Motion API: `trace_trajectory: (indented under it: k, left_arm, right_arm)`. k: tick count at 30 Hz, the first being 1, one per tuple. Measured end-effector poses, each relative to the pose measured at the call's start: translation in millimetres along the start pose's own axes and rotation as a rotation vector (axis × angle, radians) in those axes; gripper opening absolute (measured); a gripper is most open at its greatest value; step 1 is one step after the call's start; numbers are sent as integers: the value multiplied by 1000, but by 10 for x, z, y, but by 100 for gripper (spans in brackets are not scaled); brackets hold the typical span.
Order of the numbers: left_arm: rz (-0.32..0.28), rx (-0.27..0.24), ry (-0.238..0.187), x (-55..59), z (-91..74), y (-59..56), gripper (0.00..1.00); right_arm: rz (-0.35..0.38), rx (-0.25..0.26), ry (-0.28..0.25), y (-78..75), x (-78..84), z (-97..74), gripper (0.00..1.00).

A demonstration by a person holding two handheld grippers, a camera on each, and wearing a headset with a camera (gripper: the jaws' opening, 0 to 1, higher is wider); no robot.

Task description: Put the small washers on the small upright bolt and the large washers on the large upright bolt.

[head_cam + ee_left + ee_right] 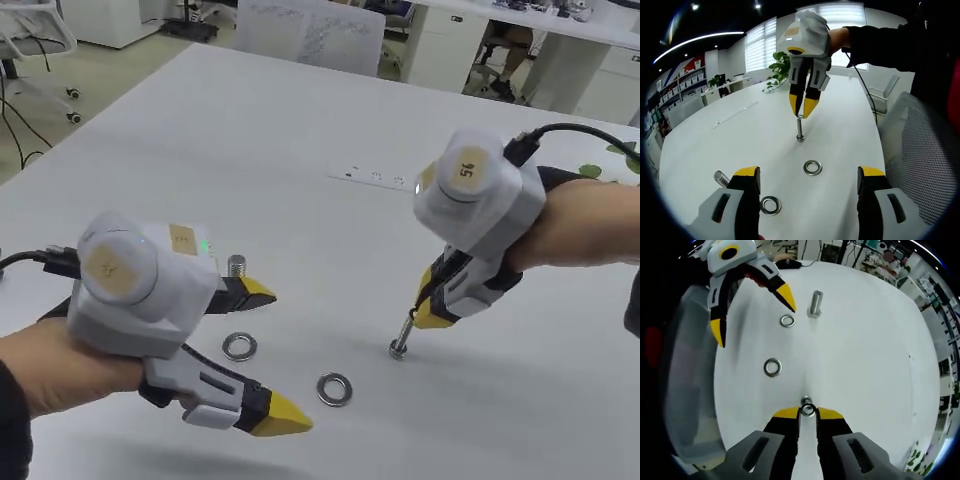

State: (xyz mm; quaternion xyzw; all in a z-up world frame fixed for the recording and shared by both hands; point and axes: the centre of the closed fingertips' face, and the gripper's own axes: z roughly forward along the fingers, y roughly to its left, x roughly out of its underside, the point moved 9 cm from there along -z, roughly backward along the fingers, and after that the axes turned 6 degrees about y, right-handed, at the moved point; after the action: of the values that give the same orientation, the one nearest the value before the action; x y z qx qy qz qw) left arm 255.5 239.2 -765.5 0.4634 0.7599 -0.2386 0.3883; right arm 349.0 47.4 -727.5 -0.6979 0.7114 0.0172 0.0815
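Note:
A thin small bolt [401,338] [800,131] stands upright on the white table [300,150]. My right gripper [432,318] [801,112] [807,412] hovers at its top, shut on a small washer [808,411] held just over the bolt tip [805,400]. A thicker large bolt [237,266] [721,177] [815,303] stands to the left. Two larger washers lie flat, one [239,346] [771,205] [787,320] near the large bolt and the other [334,388] [812,167] [772,367] nearer the small bolt. My left gripper [270,352] [809,172] [753,320] is open wide above them, holding nothing.
A flush socket strip [375,178] is set into the table behind the bolts. A mesh chair [925,150] stands at the table's edge, and a potted plant [780,70] sits at the far end. Desks and chairs fill the room beyond.

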Motion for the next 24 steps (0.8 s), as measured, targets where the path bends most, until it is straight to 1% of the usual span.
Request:
trace_trajectory:
  k: [5, 15, 24]
  left_arm:
    - [10, -3, 9, 1, 8, 18, 79]
    - [9, -6, 12, 17, 5, 45, 79]
    - [10, -5, 15, 18, 11, 34, 79]
  right_arm:
    - [0, 0, -2, -24, -18, 15, 13]
    - [3, -13, 0, -35, -28, 73, 13]
    - [15, -22, 2, -55, 5, 192, 13]
